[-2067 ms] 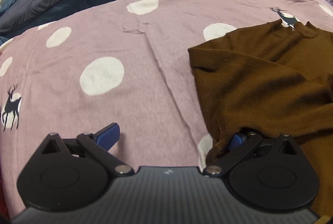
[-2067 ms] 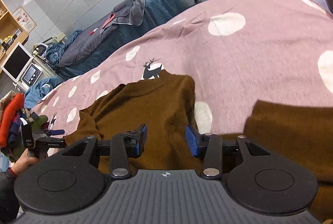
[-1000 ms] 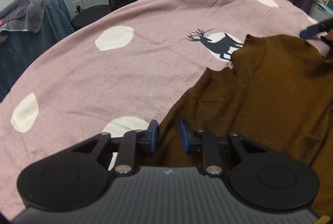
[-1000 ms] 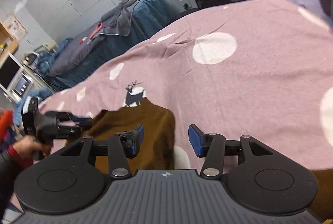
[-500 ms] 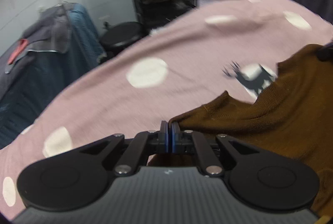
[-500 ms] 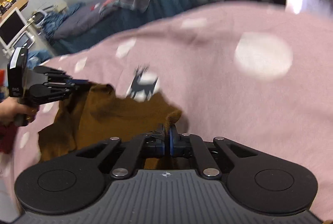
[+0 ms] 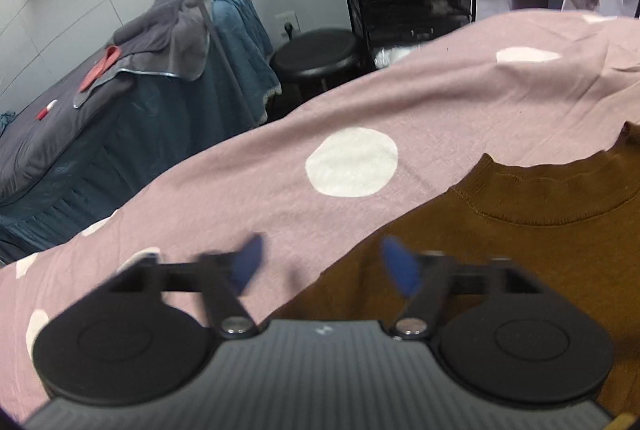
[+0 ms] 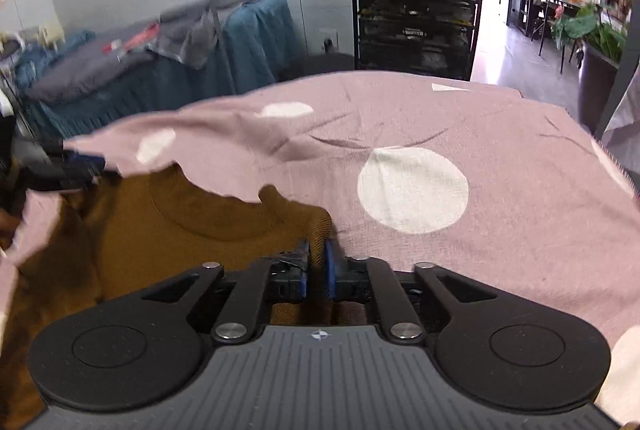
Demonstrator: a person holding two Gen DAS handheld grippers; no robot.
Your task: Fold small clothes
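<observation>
left gripper fingers now opening off the brown sweater.

A pink cloth printed with large white dots covers the work surface, lightly creased toward its far side. A brown knit sweater lies flat on its near part, ribbed collar toward the far edge.

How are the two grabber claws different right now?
The left gripper has its jaws spread wide and opening, nothing pinched between them; one finger hangs over the pink sheet. The right gripper has its jaws close together, just starting to open, with the brown sweater edge between them. Both have blue pads and sit at the sweater's shoulders.
</observation>
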